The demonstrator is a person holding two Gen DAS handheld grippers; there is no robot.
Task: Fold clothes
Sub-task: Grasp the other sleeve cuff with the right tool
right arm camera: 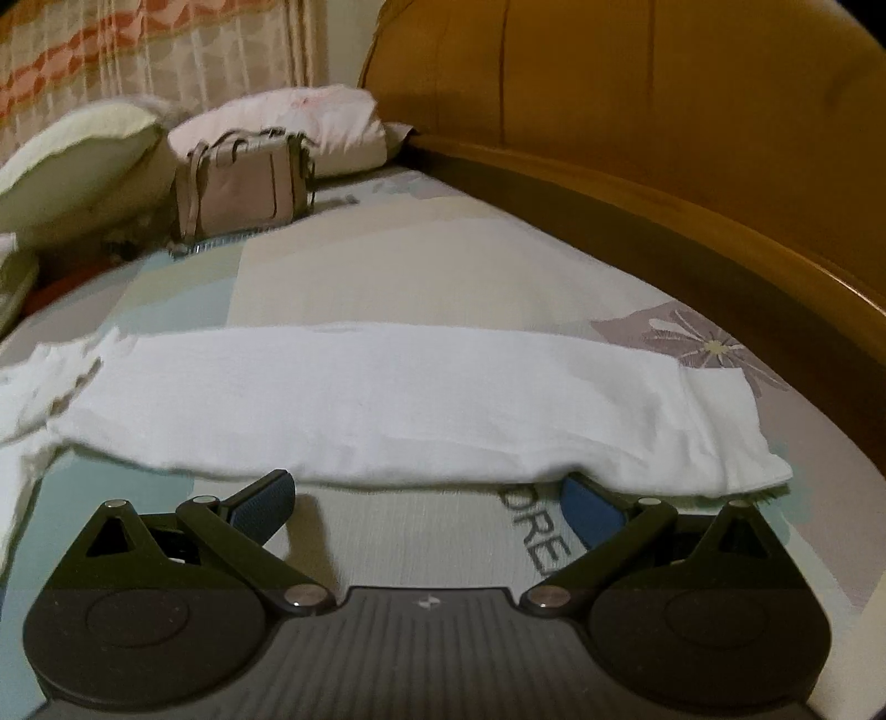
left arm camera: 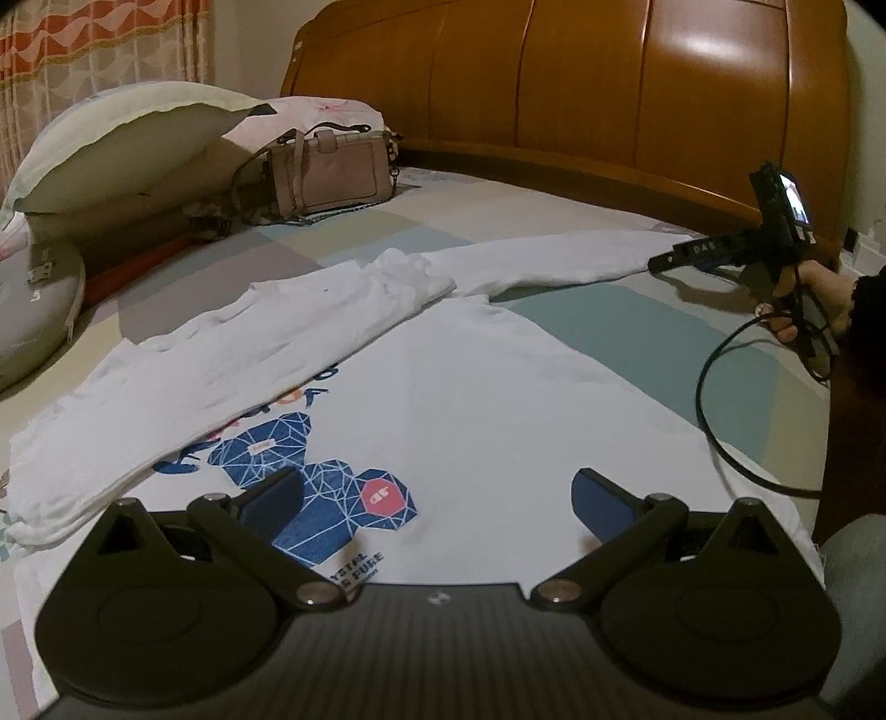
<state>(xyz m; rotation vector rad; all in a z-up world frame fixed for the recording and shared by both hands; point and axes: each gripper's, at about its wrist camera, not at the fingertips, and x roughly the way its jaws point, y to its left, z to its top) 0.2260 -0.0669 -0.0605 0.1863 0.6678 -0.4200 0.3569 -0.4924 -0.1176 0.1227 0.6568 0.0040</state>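
Observation:
A white long-sleeved shirt (left arm camera: 470, 387) with a blue geometric print (left arm camera: 326, 498) lies flat on the bed. Its left sleeve (left arm camera: 183, 382) is folded across the body. Its right sleeve (right arm camera: 387, 399) stretches out straight towards the headboard side. My left gripper (left arm camera: 437, 487) hovers open over the printed chest, nothing between its fingers. My right gripper (right arm camera: 429, 487) is open at the near edge of the outstretched sleeve, its right fingertip just under the cloth's edge. In the left wrist view the right gripper (left arm camera: 662, 260) sits at the sleeve's cuff, held by a hand (left arm camera: 808, 299).
A pink handbag (left arm camera: 332, 171) and pillows (left arm camera: 127, 144) lie at the far left of the bed. A wooden headboard (left arm camera: 609, 99) runs along the back. A black cable (left arm camera: 720, 410) trails from the right gripper across the patterned bedsheet (left arm camera: 637, 338). Curtains (left arm camera: 83, 50) hang behind.

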